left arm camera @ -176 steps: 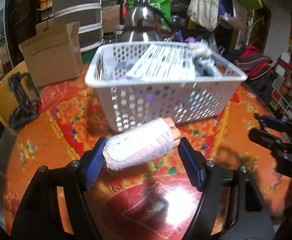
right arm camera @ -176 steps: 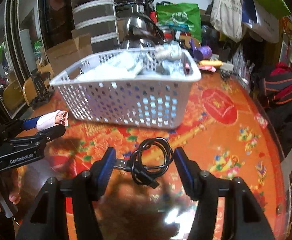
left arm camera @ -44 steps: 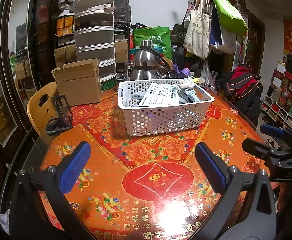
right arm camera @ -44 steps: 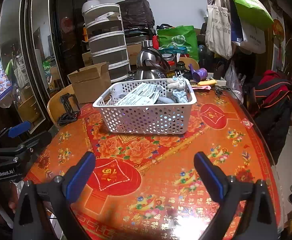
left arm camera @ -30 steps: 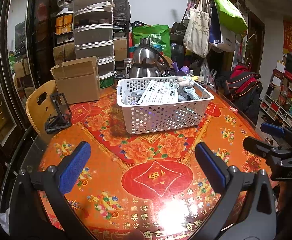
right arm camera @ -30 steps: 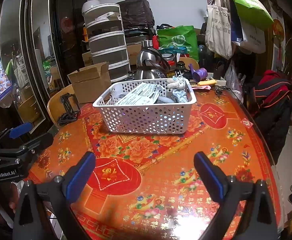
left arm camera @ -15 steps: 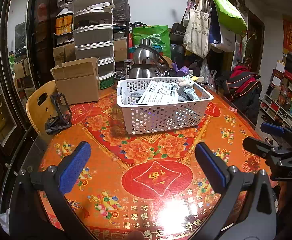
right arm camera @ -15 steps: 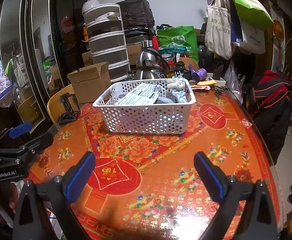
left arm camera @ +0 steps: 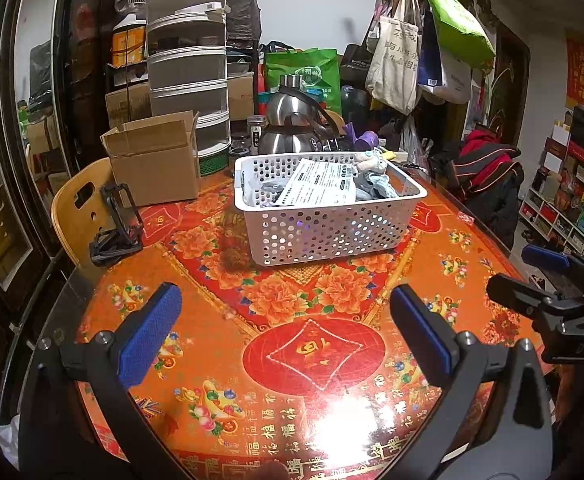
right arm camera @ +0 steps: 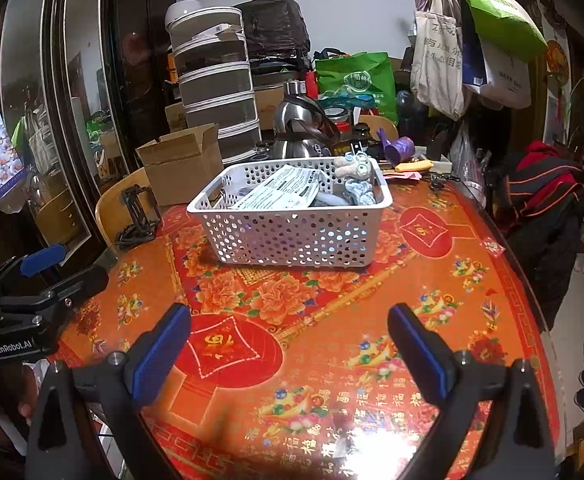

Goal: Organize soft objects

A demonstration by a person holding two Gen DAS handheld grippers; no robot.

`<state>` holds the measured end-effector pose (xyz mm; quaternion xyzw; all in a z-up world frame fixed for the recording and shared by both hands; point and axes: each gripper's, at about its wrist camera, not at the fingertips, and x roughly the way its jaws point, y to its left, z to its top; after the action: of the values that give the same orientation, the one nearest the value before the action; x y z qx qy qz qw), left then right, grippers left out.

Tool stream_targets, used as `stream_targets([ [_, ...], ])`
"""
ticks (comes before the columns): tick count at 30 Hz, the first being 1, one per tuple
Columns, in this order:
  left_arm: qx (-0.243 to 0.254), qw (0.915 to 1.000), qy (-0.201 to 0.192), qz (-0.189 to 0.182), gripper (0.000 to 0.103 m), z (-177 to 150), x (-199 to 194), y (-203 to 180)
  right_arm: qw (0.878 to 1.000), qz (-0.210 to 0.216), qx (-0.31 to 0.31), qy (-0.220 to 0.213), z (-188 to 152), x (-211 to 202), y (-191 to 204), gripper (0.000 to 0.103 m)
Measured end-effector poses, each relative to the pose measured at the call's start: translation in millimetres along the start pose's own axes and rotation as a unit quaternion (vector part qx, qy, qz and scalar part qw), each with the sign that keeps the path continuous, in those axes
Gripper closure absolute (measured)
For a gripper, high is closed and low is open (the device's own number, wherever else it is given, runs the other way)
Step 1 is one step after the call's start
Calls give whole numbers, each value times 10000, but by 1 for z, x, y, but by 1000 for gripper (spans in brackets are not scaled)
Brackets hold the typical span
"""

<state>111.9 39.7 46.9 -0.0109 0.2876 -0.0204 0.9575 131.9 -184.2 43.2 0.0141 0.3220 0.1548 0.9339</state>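
1. The left tongs (left arm camera: 286,330) and right tongs (right arm camera: 290,350) are held wide apart and empty above the desk (left arm camera: 444,248).
2. The basket (left arm camera: 328,232) lies straight ahead of both, roughly equally near, its long axis crosswise.
3. Soft items (right arm camera: 358,192), seemingly socks, are seen inside it.

I see the white perforated basket (left arm camera: 332,232) upright at mid-table, holding a printed paper sheet (left arm camera: 320,188), bluish cloth (left arm camera: 376,188) and a small plush toy (right arm camera: 352,166) at its far end.
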Motion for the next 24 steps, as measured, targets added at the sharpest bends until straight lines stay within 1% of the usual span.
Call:
stream_targets([
  [19, 78, 10000, -4, 56, 0, -6, 0, -1, 10000, -10, 3, 35, -3, -1, -1, 4],
  [24, 114, 9999, -20, 58, 0, -3, 1, -4, 10000, 21, 8, 33, -4, 0, -1, 4],
])
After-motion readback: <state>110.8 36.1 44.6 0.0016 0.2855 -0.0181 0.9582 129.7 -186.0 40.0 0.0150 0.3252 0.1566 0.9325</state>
